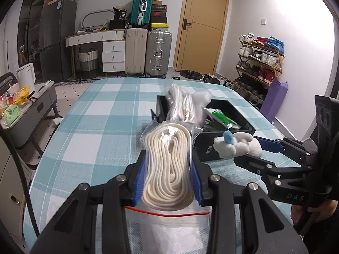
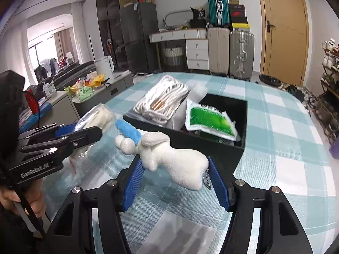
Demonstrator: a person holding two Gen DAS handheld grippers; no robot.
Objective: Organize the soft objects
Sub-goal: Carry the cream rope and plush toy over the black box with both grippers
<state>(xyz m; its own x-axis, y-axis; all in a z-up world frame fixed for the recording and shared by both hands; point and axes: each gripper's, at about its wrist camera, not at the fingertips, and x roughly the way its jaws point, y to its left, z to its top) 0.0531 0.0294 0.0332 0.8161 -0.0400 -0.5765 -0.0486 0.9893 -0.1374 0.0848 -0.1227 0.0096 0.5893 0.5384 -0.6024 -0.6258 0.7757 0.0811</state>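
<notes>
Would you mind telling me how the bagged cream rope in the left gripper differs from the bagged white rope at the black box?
The cream rope coil in its clear zip bag is pinched between the left gripper pads; the white rope bundle in its clear bag lies free on the black box rim. The cream rope is plain; the white one shows copper-coloured ends. Both are coiled and bagged in clear plastic.

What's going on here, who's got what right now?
A person works two handheld tongs over the checkered table. The left tongs are shut on a bagged coil of cream rope. The right tongs hold a white plush toy with a blue piece, near the black box. That box already holds another bagged rope and a green packet.
</notes>
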